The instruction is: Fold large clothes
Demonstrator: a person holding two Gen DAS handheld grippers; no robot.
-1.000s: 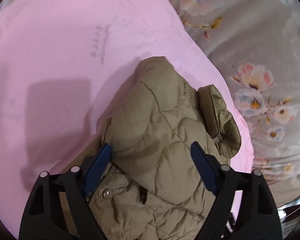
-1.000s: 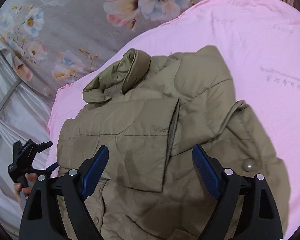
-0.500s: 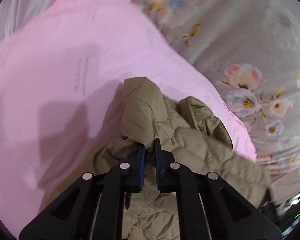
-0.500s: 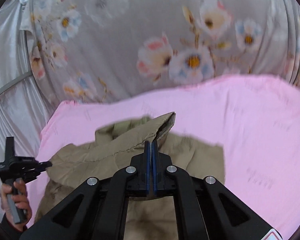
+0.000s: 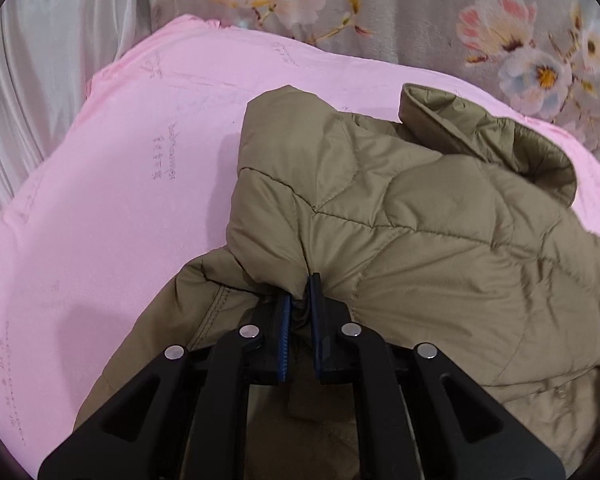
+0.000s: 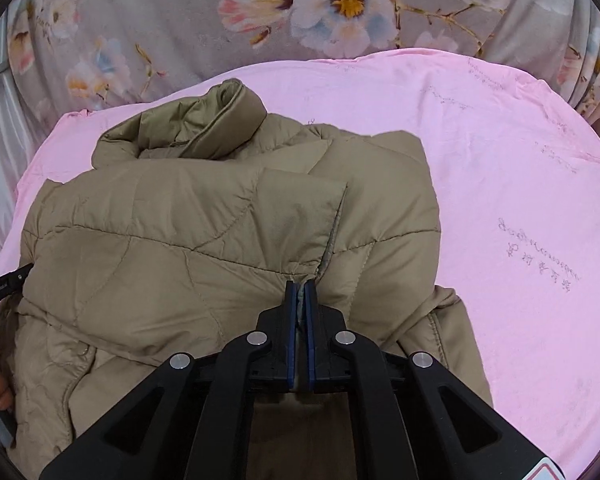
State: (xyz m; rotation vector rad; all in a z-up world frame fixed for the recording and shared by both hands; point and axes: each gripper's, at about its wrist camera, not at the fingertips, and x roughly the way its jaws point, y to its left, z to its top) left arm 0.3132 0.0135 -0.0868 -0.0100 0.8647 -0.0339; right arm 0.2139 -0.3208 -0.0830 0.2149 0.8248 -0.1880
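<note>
An olive-tan quilted jacket (image 5: 420,240) lies on a pink sheet (image 5: 120,200), its collar (image 5: 480,136) toward the far side. My left gripper (image 5: 300,292) is shut on a fold of the jacket's near edge. In the right wrist view the jacket (image 6: 180,240) fills the middle, collar (image 6: 220,120) at the far side, a folded-over panel on top. My right gripper (image 6: 301,290) is shut on the edge of that panel. The left gripper's black tip (image 6: 4,284) and the hand holding it show at the left edge.
The pink sheet (image 6: 520,200) covers a surface, with bare sheet to the jacket's right in the right wrist view. A grey floral cloth (image 6: 340,8) hangs behind. A pale satin curtain (image 5: 40,80) hangs at the far left.
A second ago both grippers were open over the jacket. Both have since shut on jacket fabric, and the views have swung so the jacket lies spread in front of them.
</note>
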